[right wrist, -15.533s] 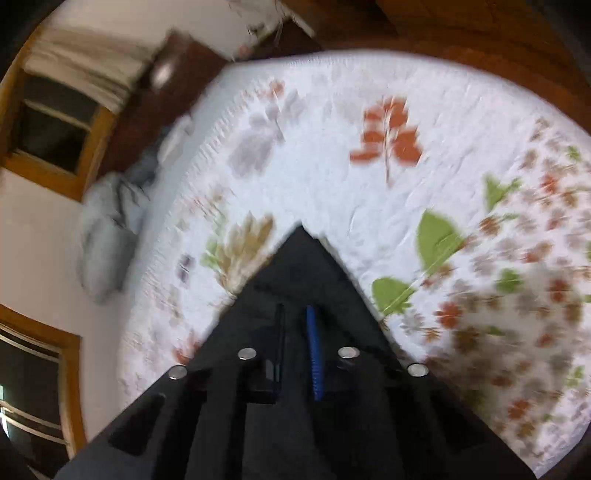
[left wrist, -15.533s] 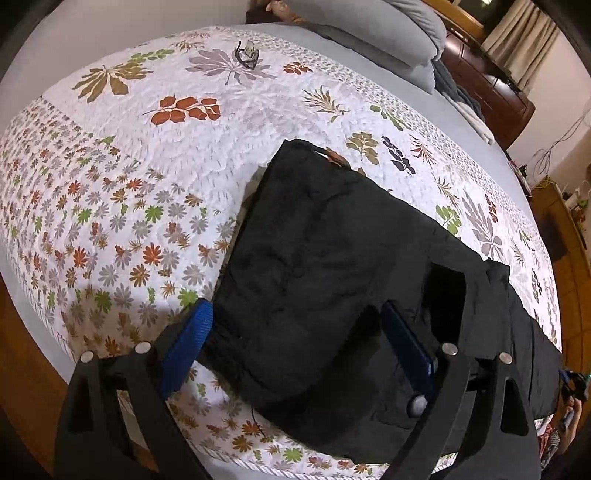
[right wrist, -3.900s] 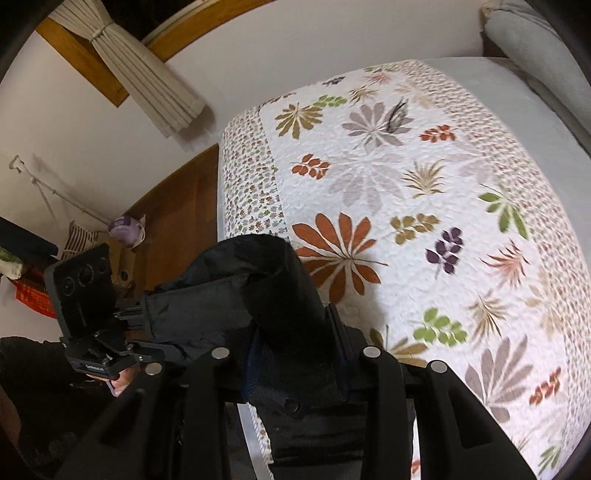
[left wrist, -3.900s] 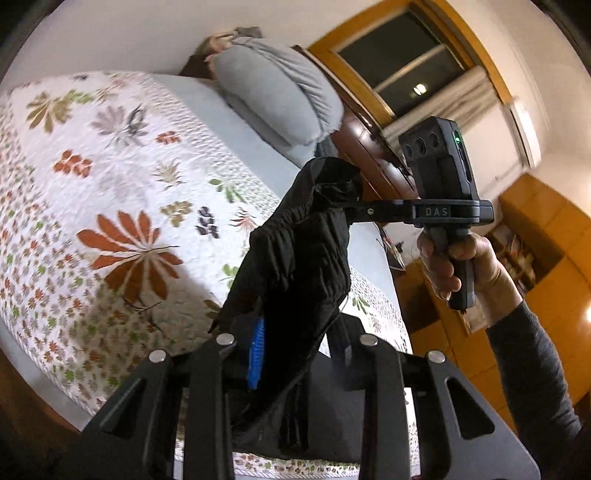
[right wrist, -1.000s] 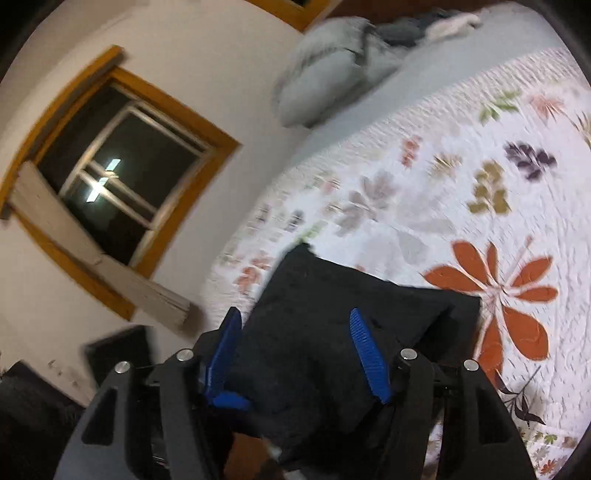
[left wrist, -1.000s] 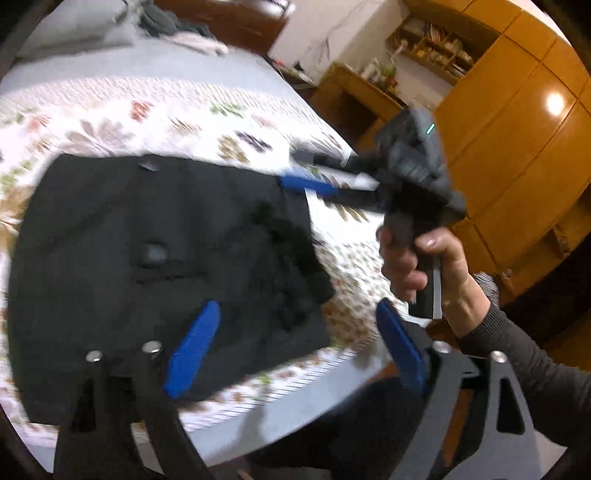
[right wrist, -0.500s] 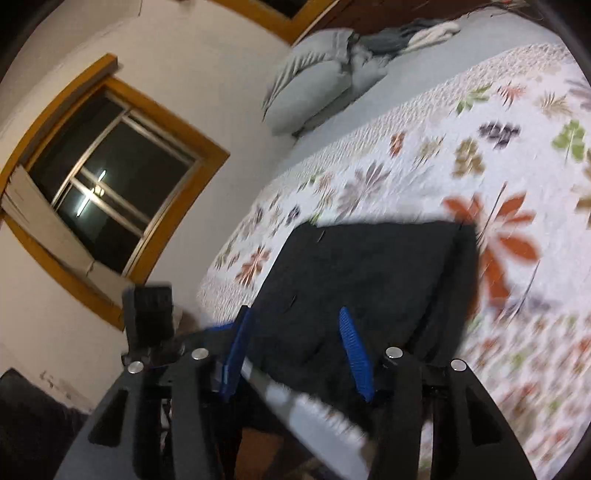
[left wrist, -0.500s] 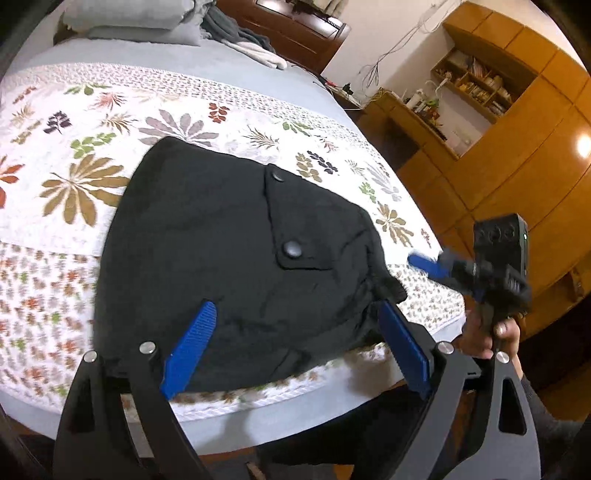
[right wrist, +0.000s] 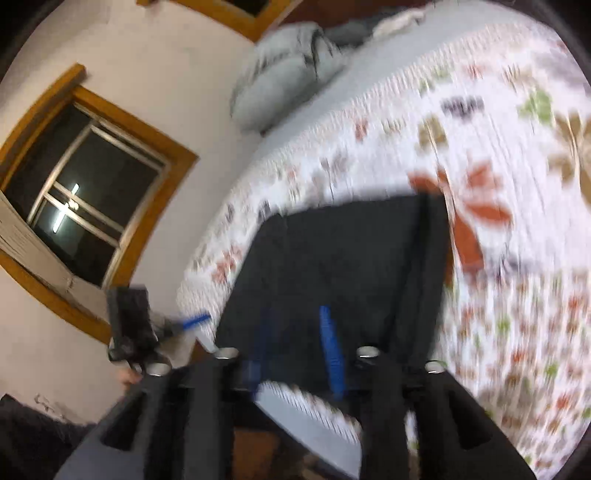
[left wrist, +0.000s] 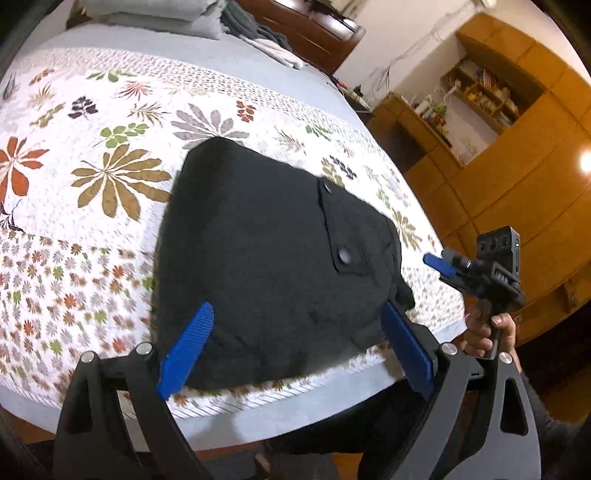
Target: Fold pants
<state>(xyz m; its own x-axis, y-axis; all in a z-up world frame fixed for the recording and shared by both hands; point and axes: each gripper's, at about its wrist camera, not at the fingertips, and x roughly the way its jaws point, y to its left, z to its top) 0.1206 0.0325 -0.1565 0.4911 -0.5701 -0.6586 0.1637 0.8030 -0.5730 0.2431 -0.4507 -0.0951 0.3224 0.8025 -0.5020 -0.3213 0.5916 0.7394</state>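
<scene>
The black pants (left wrist: 273,258) lie folded in a compact bundle near the bed's front corner, a buttoned pocket flap on top. My left gripper (left wrist: 295,332) hovers over their near edge, open wide, its blue pads either side with nothing pressed. Off the bed corner to the right, a hand holds my right gripper (left wrist: 439,269) clear of the cloth. In the blurred right wrist view the pants (right wrist: 351,258) lie ahead of my right gripper (right wrist: 297,347); its jaws are closing with nothing between them. The left gripper (right wrist: 195,320) shows at the left there.
A floral quilt (left wrist: 92,129) covers the bed, with grey pillows (left wrist: 159,18) and a dark wooden headboard (left wrist: 306,33) at the far end. Wooden cabinets (left wrist: 517,166) stand to the right. A window (right wrist: 74,206) is in the wall beside the bed.
The right gripper has drawn back off the pants' edge past the bed corner and its jaws have narrowed. The left gripper has swung sideways so the pants sit centred before it.
</scene>
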